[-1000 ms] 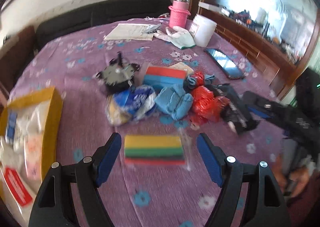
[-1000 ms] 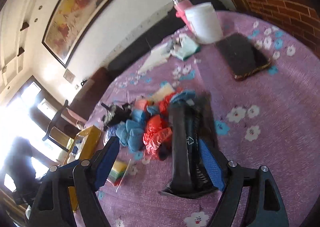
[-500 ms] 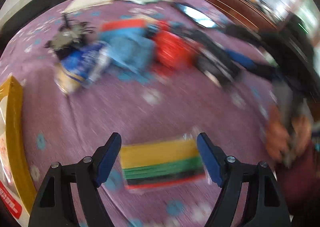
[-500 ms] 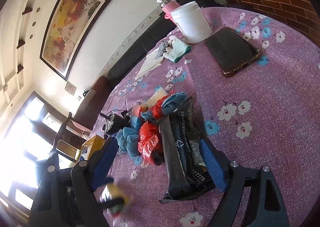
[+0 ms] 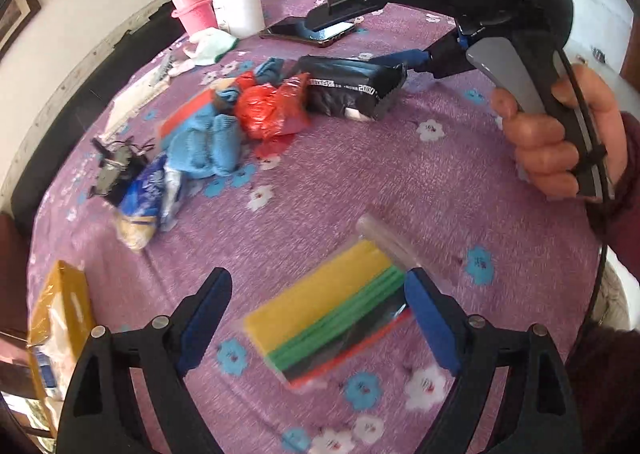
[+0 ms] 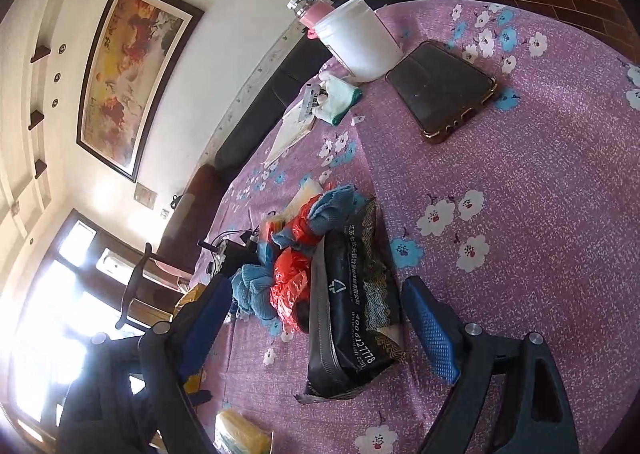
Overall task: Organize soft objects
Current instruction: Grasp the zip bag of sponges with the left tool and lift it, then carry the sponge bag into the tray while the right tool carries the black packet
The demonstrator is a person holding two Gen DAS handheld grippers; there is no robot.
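A plastic-wrapped pack of yellow, green, black and red sponges (image 5: 328, 310) lies tilted on the purple flowered tablecloth (image 5: 360, 181), between the fingers of my open left gripper (image 5: 320, 314); whether the right finger touches it is unclear. The pack's yellow end shows in the right wrist view (image 6: 240, 434). My right gripper (image 6: 316, 326) is open and hangs over a black soft package (image 6: 356, 314), with its jaws on either side. From the left wrist view it (image 5: 408, 61) points at that package (image 5: 352, 85). Blue cloths (image 5: 208, 145) and red plastic bags (image 5: 268, 109) lie piled beside it.
A blue and white bag (image 5: 148, 193) and a black wired device (image 5: 116, 169) lie left of the pile. A yellow box (image 5: 56, 314) stands at the left edge. A phone (image 6: 440, 89), white tub (image 6: 356, 41), pink bottle (image 5: 192, 9) and gloves (image 6: 336, 97) sit at the back.
My left gripper swung right and rotated, so the sponge pack now lies tilted between its fingers. My right gripper came lower and closer over the black package.
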